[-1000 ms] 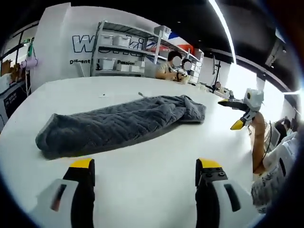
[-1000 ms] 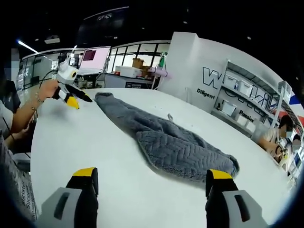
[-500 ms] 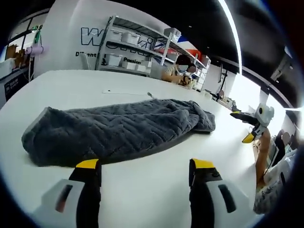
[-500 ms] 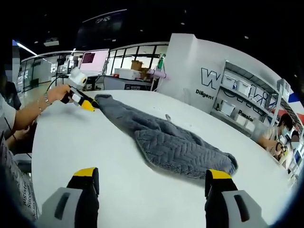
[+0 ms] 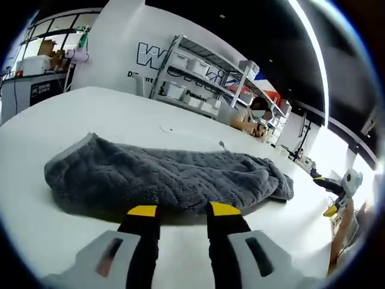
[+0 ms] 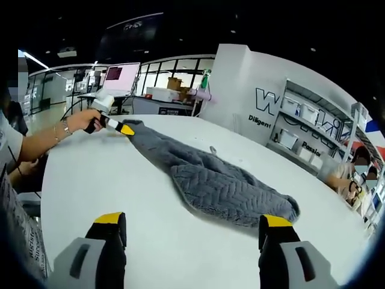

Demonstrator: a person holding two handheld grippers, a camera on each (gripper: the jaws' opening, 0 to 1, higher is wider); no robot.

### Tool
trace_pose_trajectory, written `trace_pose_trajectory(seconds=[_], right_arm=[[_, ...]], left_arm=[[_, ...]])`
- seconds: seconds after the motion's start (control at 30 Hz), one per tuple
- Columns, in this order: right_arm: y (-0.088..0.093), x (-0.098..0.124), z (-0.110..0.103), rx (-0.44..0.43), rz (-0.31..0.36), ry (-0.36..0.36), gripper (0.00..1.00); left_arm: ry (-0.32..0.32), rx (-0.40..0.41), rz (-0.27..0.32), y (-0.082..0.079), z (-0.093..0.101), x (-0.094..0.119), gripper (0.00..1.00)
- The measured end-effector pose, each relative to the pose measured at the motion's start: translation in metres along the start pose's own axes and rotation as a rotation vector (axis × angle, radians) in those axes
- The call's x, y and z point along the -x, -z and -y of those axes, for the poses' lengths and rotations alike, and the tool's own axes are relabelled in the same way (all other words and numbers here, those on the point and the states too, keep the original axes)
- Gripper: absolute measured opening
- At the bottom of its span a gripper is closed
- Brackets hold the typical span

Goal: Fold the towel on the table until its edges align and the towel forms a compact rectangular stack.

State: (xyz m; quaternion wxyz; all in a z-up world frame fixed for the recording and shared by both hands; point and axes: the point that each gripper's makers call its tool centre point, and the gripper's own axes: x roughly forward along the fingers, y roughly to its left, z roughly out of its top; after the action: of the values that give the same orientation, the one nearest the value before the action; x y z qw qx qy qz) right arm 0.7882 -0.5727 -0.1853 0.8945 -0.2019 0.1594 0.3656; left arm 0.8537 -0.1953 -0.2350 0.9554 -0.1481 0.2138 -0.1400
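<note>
Left gripper view: we see the left claw (image 5: 180,211) rising from the bottom centre, its two yellow-tipped jaws narrowed to a small gap with nothing between them, so released rather than grasping. The tips sit just at the near edge of the towel (image 5: 168,177); whether they touch the cloth we cannot tell. The towel is grey and quilted, lying rumpled in a long band across the middle of the frame on the white tabletop (image 5: 54,223), with one rounded end at centre left and the other at centre right. At the far right edge the right claw (image 5: 331,211) shows small, yellow-tipped, held by a hand, well apart from the towel. In the upper centre stand shelves (image 5: 198,78) with white bins against a white wall, and a person (image 5: 252,117) sits beyond the tabletop.

In the right gripper view our right claw (image 6: 189,220) comes up from the bottom with its jaws wide apart and empty, over bare tabletop (image 6: 90,180), near the towel (image 6: 222,186) but not touching it. The towel runs diagonally from the upper left to the centre right of the frame. At its upper-left end the left claw (image 6: 126,129) meets the towel's edge, held by a hand (image 6: 84,120) on an outstretched arm. A screen (image 6: 120,75) glows in the upper left.
</note>
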Motion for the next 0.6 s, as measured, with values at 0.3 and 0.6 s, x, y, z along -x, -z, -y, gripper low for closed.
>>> trace_pose_trajectory(seconds=[0.3, 0.6], right_arm=[[0.0, 0.0, 0.0, -0.001, 0.005, -0.002, 0.95], [0.001, 0.002, 0.0, -0.004, 0.005, -0.001, 0.95]], left_arm=[[0.024, 0.018, 0.035, -0.008, 0.001, -0.001, 0.04], [0.057, 0.016, 0.124, -0.038, 0.013, 0.016, 0.03]])
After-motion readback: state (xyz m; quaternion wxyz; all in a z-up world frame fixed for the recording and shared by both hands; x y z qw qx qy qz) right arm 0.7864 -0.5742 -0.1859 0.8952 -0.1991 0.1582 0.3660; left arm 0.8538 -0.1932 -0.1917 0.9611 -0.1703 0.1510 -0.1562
